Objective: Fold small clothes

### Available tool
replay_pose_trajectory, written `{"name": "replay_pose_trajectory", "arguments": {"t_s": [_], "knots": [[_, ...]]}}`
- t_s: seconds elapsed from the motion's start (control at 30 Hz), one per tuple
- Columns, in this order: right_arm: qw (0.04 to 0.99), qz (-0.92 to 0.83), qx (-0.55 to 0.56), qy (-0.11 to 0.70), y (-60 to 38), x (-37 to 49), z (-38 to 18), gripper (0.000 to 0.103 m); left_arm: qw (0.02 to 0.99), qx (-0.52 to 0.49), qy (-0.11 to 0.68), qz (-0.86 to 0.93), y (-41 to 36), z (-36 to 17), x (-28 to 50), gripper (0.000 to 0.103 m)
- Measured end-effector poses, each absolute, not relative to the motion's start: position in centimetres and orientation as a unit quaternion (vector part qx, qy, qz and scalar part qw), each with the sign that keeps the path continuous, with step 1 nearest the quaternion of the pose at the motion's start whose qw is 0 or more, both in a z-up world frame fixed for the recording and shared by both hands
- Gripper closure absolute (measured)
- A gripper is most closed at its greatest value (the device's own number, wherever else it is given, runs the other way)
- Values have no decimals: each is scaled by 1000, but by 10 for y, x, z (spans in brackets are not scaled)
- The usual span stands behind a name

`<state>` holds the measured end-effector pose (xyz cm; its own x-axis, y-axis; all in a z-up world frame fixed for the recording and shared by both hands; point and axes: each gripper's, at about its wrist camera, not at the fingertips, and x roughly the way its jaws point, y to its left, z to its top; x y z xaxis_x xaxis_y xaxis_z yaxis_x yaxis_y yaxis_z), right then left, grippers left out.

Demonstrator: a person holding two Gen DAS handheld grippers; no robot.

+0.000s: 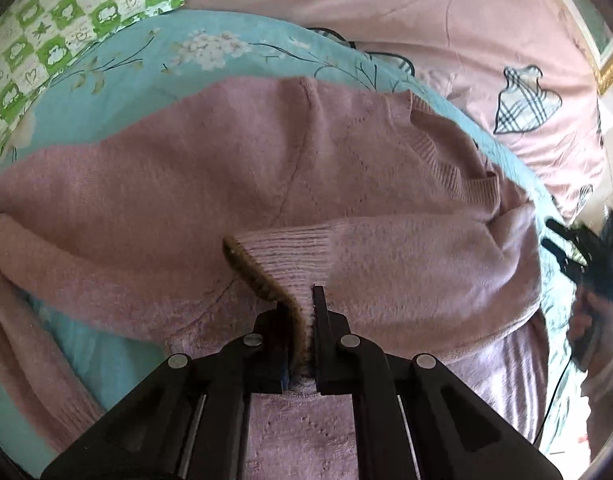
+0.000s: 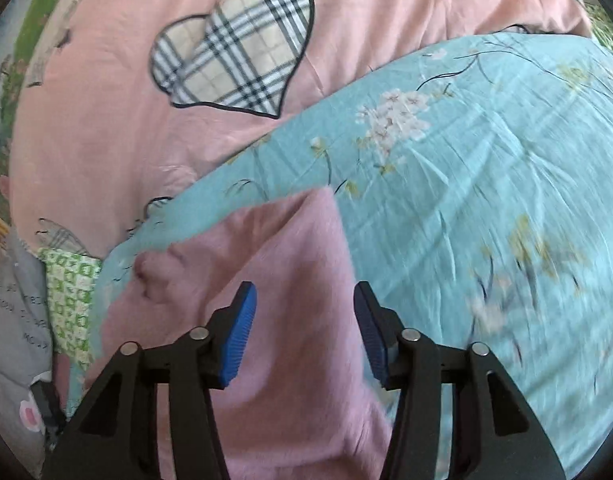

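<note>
A pink knit sweater (image 1: 186,184) lies spread on a teal floral sheet (image 1: 118,68). My left gripper (image 1: 302,300) is shut on the ribbed cuff of its sleeve (image 1: 290,248), which is drawn across the sweater's body. My right gripper (image 2: 304,296) is open and empty, hovering over a part of the pink sweater (image 2: 266,264) near its edge on the teal sheet (image 2: 486,184). The right gripper also shows in the left wrist view (image 1: 566,248) at the far right, in a hand.
A pink quilt with plaid heart patches (image 2: 234,40) lies beyond the teal sheet. A green and white checked cloth (image 1: 58,20) sits at the far left corner. A grey cloth (image 2: 14,320) lies at the left edge of the right wrist view.
</note>
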<state>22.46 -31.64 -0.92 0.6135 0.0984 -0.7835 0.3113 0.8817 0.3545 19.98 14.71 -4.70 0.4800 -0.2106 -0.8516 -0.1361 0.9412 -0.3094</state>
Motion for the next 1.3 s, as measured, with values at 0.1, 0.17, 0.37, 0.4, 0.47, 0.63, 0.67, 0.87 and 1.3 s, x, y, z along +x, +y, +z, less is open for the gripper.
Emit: {"name": "replay_pose_trajectory", "arguments": {"t_s": [0.1, 0.17, 0.37, 0.4, 0.47, 0.63, 0.67, 0.87, 1.3], "knots": [[853, -71, 228, 464, -322, 244, -32, 45, 840, -170, 515, -18, 145, -51, 198, 97], [850, -49, 247, 462, -326, 248, -41, 58, 840, -160, 518, -15, 142, -54, 196, 97], [883, -57, 214, 414, -337, 239, 6, 94, 855, -146, 497, -29, 120, -40, 204, 97], [889, -61, 204, 406, -338, 237, 11, 94, 858, -144, 492, -30, 114, -37, 207, 97], [893, -75, 181, 404, -339, 243, 12, 94, 862, -132, 488, -29, 107, -36, 210, 97], [861, -106, 185, 461, -343, 254, -25, 90, 850, -107, 515, -13, 114, -56, 212, 95], [863, -110, 189, 456, -343, 251, -26, 86, 847, -110, 520, -16, 119, -58, 211, 92], [884, -121, 188, 411, -327, 222, 10, 60, 847, -141, 512, -1, 150, -38, 188, 74], [862, 16, 203, 464, -206, 148, -5, 56, 829, -224, 501, 109, 252, -17, 61, 54]]}}
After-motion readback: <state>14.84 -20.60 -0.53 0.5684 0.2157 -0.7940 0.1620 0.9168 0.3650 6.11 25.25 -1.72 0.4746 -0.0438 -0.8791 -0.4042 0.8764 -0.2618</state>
